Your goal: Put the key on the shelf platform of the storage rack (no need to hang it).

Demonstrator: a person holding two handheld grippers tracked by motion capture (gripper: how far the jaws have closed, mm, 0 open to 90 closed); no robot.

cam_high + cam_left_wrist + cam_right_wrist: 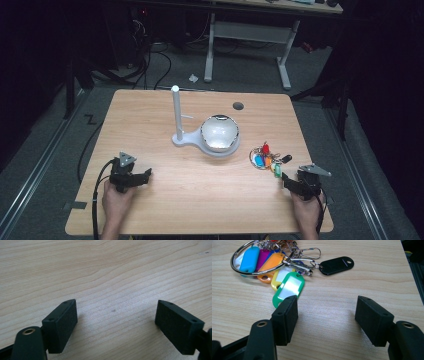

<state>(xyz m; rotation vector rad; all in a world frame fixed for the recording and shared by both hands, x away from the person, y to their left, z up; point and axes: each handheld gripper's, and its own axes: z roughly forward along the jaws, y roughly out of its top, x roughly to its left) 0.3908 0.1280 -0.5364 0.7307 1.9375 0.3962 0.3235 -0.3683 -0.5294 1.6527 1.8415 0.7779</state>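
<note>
White stand w/ upright post, shiny metal bowl on its base (well ahead of the fingers), round grommet hole farther back, wooden table.

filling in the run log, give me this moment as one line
left gripper: open, empty | right gripper: open, empty, beside key tag bunch | bunch flat on table

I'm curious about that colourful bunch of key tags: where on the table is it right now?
In the high view the bunch of key tags lies on the table's right side, between the white bowl stand and the open right claw, just ahead of it.
</note>
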